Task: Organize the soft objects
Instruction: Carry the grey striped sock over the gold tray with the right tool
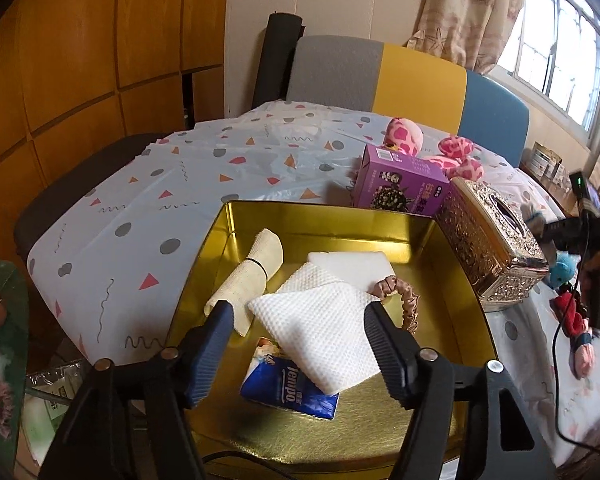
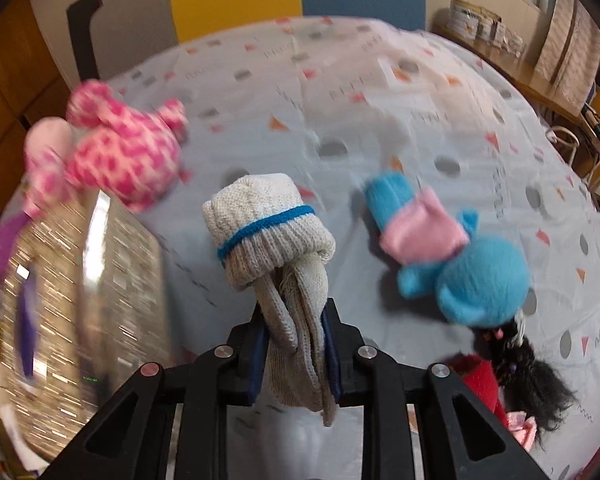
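Two hand-held grippers work here: the right hand-held gripper [image 2: 296, 354] pinches a rolled cream knitted sock with a blue stripe [image 2: 270, 228] by its loose tail, above the patterned tabletop [image 2: 340, 92]. Soft and light, it droops; gripping nearer the roll would likely steady it. The left hand-held gripper [image 1: 300, 320] hangs wide, empty, over the gold metal tin [image 1: 340, 220] holding a white waffle cloth [image 1: 320, 328].

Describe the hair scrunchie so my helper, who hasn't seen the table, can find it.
Find the gold tin on the patterned tablecloth. Inside, toward its right wall, the scrunchie peeks out from under the white waffle cloth. It is the only ruffled, pinkish-brown satin ring there.
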A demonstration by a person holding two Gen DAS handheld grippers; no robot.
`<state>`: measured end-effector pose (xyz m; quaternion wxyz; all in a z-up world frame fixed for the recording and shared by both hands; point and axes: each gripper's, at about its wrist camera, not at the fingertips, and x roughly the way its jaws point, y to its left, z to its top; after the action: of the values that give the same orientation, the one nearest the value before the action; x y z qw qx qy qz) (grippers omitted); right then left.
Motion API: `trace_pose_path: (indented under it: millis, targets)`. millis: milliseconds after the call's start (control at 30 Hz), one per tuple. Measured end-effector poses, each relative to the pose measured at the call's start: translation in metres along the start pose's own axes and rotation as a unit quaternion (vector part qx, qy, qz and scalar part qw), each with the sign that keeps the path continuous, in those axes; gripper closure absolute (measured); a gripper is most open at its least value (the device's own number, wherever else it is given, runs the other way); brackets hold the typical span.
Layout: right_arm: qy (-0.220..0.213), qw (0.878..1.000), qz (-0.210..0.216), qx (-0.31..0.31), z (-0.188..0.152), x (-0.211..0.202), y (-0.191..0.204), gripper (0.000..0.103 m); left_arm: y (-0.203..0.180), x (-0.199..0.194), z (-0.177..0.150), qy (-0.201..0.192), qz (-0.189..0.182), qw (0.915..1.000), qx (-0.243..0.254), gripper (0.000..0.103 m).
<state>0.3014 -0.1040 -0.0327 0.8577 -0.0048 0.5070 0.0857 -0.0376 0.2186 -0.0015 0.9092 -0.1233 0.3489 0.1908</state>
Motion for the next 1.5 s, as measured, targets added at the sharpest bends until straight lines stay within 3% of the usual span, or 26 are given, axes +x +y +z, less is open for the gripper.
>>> trace_pose_path:
  millis: [333, 533, 800, 1067, 1333, 1500]
  targets:
    - [-0.073, 0.996, 0.029, -0.036, 0.036, -0.055, 0.062, 0.079, 0.007, -0.015, 0.0, -0.019, 0.011, 0.9998, -0.003, 0.028]
    - [-0.098, 0.989, 0.083, -0.075, 0.037, -0.081, 0.109, 0.079, 0.01, -0.018, -0.002, -0.02, 0.014, 0.9997, -0.004, 0.028]
    - [-0.1, 0.97, 0.158, -0.156, 0.001, -0.106, 0.179, 0.079, 0.015, -0.02, -0.004, -0.021, 0.022, 0.9995, -0.007, 0.026]
    - [-0.068, 0.955, 0.2, -0.208, -0.058, -0.11, 0.214, 0.079, 0.017, -0.018, -0.009, -0.015, 0.026, 0.9995, -0.008, 0.025]
    - [-0.047, 0.958, 0.152, -0.24, -0.11, -0.104, 0.222, 0.079, 0.02, -0.014, -0.015, -0.008, 0.025, 0.9996, -0.013, 0.024]
    - [-0.036, 0.962, 0.116, -0.246, -0.118, -0.094, 0.234, 0.079, 0.021, -0.013, -0.017, -0.008, 0.023, 0.9996, -0.015, 0.024]
